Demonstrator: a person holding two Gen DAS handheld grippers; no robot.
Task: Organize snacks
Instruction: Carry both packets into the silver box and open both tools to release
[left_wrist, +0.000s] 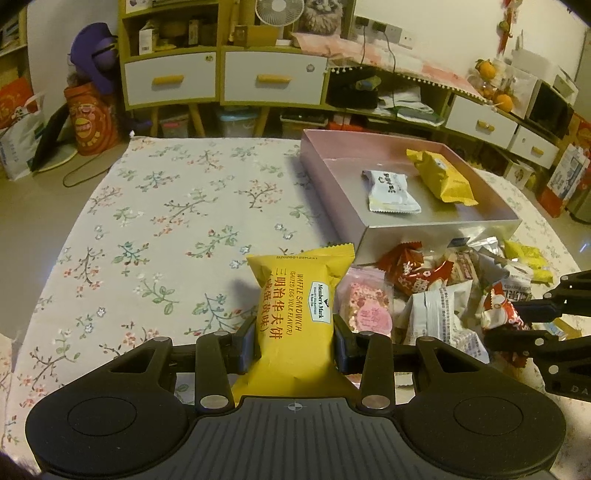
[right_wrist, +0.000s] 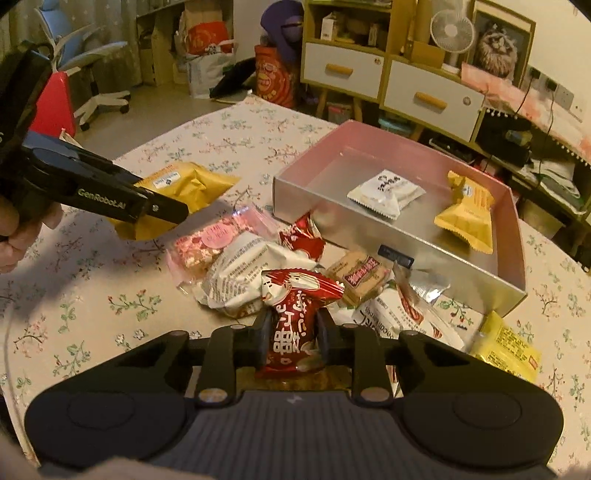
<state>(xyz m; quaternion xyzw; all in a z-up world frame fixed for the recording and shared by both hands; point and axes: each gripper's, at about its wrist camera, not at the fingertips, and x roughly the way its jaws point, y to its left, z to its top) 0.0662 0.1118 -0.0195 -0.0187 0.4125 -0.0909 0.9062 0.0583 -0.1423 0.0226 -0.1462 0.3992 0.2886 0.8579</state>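
In the box, white packet, yellow packet.

Yellow packet: "Member's Mark WAFFLE SANDWICH".

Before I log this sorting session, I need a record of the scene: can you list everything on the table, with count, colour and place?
box: one, pink-sided, silver inside, far right of the table.
white packet: one, white, inside the box.
yellow packet in box: one, yellow, inside the box beside the white one.
loose snack pile: several, red, white, pink and yellow wrappers, on the cloth in front of the box.
yellow waffle packet: one, yellow, clamped in the left gripper.
red packet: one, red, clamped in the right gripper above the pile.
tablecloth: one, white with flowers, covering the table.
left gripper: one, black, shut on the waffle packet.
right gripper: one, black, shut on the red packet.
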